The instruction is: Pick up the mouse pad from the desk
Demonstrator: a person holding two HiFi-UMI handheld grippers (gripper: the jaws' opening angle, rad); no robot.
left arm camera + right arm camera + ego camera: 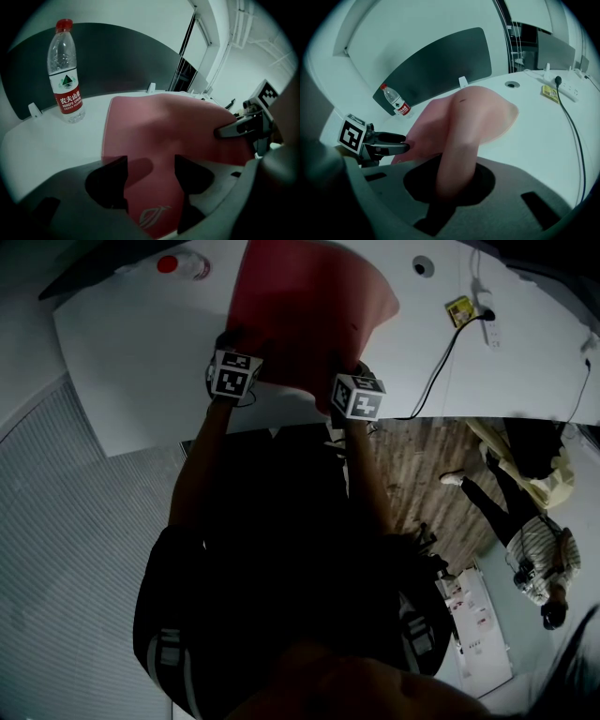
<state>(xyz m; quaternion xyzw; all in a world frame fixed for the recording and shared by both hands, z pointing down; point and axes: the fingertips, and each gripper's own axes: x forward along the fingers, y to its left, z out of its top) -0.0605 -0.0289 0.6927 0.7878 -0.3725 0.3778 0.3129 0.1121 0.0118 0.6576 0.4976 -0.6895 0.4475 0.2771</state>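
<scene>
Two grippers are at the near edge of the white bench (141, 343), and the red mouse pad (309, 315) is there with them; the right gripper (450, 183) has its fingers pressed together on the near right side of the pad, pinching it into a fold; that side is off the bench, and the pad bends up in a big hump behind it; the left gripper (150, 176) is at the near left side of the pad; its fingers (110, 183) are spread wide, with the pad's edge and its pale logo (154, 214) lying between them, and they do not squeeze it; in the head view the two marker cubes sit side by side over the pad's near edge, the left cube (234, 373) and the right cube (357, 395); a clear water bottle (65, 75) with a red cap stands upright near the far left corner of the bench, well apart from the pad; a white power strip (489, 320) lies near the far right edge, with a black cable (441, 362) that runs from it to the near edge; a small yellow thing (459, 310) lies just beside the strip.
</scene>
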